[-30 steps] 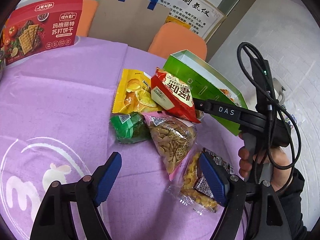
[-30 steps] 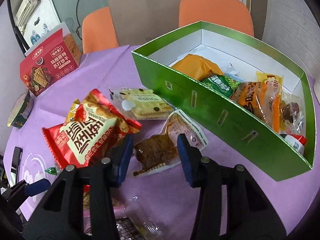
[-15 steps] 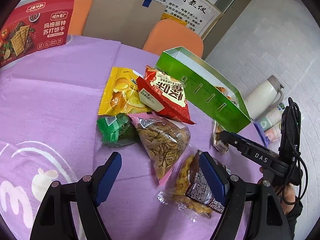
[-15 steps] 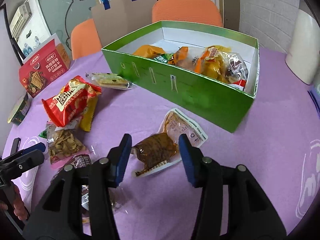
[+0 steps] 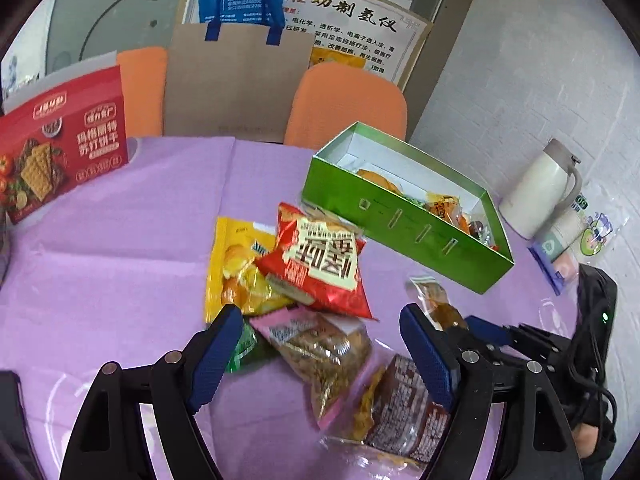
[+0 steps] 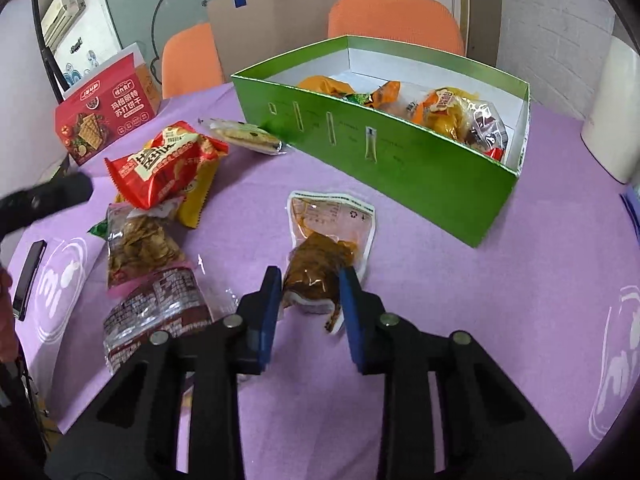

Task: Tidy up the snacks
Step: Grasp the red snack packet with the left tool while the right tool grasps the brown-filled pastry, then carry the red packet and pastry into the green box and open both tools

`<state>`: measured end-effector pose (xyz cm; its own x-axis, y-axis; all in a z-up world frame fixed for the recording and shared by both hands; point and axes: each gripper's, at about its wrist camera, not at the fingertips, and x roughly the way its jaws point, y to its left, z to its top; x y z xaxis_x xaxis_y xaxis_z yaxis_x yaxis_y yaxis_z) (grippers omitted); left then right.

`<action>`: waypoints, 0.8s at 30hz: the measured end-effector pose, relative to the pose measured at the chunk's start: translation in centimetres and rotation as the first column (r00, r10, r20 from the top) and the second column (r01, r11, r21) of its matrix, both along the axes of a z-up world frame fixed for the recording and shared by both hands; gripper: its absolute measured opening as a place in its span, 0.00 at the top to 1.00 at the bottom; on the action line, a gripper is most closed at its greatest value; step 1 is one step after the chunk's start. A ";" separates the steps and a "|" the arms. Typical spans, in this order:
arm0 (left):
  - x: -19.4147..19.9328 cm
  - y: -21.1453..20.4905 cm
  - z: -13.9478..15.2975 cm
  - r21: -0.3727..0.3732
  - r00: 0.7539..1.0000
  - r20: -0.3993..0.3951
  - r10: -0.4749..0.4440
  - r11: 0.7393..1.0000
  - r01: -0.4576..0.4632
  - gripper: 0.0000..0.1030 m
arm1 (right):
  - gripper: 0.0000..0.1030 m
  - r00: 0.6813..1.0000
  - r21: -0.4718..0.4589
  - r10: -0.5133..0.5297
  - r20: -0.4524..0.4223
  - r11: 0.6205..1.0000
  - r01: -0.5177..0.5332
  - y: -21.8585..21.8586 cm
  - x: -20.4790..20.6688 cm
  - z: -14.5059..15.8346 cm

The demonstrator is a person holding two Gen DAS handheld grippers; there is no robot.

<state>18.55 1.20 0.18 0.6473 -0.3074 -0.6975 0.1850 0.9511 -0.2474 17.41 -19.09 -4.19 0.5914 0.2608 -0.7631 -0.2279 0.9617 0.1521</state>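
the right gripper (image 6: 309,292) has its fingers clamped on the near end of the brown vacuum-packed snack pouch (image 6: 326,248), whose long axis points toward the green box (image 6: 384,152) just beyond; left gripper (image 5: 320,354) fingers apart.

right gripper (image 6: 308,292) pinching brown sauce pouch (image 6: 322,264) at centre frame, green box (image 6: 400,160) upper right, snack pile (image 6: 160,184) left

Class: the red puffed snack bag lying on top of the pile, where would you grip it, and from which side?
Grip the red puffed snack bag at its flat crimped end seam, from above: the bulging middle would slip, and the yellow packet lies underneath it.
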 end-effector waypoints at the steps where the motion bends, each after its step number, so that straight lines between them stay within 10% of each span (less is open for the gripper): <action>1: 0.9 -0.5 0.3 0.037 1.000 -0.002 -0.010 0.999 0.010 0.19 | 0.69 1.000 -0.003 -0.001 0.004 1.000 0.001 -0.1 -0.4 0.0; 7: 5.6 -3.6 -0.6 0.219 0.997 -0.054 -0.061 0.973 0.071 0.19 | 0.69 1.000 0.040 0.000 -0.004 0.999 0.001 -1.0 -1.6 -0.2; 24: 7.5 -4.9 -3.0 0.256 0.989 -0.107 -0.101 0.959 0.125 0.30 | 0.61 1.000 0.056 -0.015 -0.018 0.998 0.016 -0.6 -0.2 -0.8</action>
